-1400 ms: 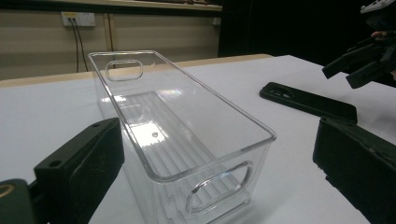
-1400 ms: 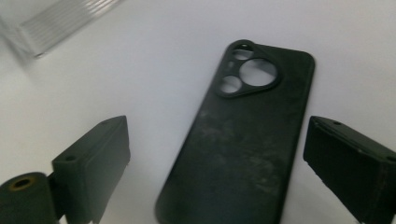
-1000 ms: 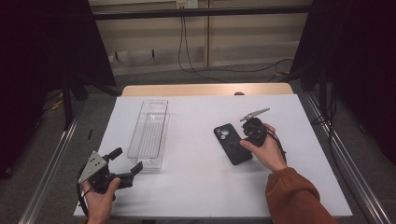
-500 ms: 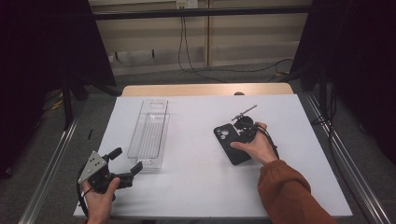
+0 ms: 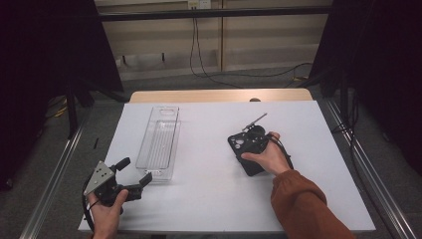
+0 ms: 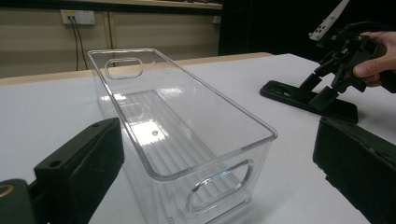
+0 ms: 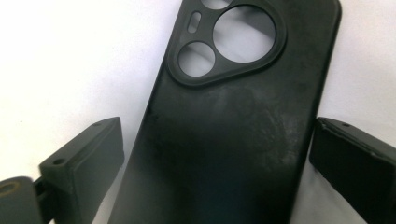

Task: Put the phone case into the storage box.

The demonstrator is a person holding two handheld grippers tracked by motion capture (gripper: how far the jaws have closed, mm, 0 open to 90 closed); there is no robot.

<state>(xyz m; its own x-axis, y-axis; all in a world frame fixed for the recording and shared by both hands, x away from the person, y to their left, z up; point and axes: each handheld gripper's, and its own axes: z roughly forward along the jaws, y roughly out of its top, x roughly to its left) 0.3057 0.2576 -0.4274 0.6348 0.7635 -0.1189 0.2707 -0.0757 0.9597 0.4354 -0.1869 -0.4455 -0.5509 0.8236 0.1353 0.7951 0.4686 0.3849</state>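
A black phone case [image 7: 224, 140] lies back up on the white table [image 5: 209, 199], its camera cut-outs at the far end. My right gripper [image 7: 219, 163] hangs just over it with the jaws open, one on each side of the case and a gap at both edges. The jaws have just been opening and the pads do not press on the case. In the high view the right gripper [image 5: 247, 143] covers the case's [image 5: 253, 169] upper half. My left gripper [image 5: 135, 170] rests open at the front left, facing the near end of a clear plastic bin [image 6: 177, 126].
The clear bin [image 5: 160, 142] stands lengthwise left of the table's middle, with nothing in it. A wooden strip [image 5: 219, 95] runs along the table's far edge. Metal rails flank both sides of the table, and cables hang down the back wall.
My right hand has moved left from beside the phone case's upper right corner and now stands over the case. The left hand has stayed in place.
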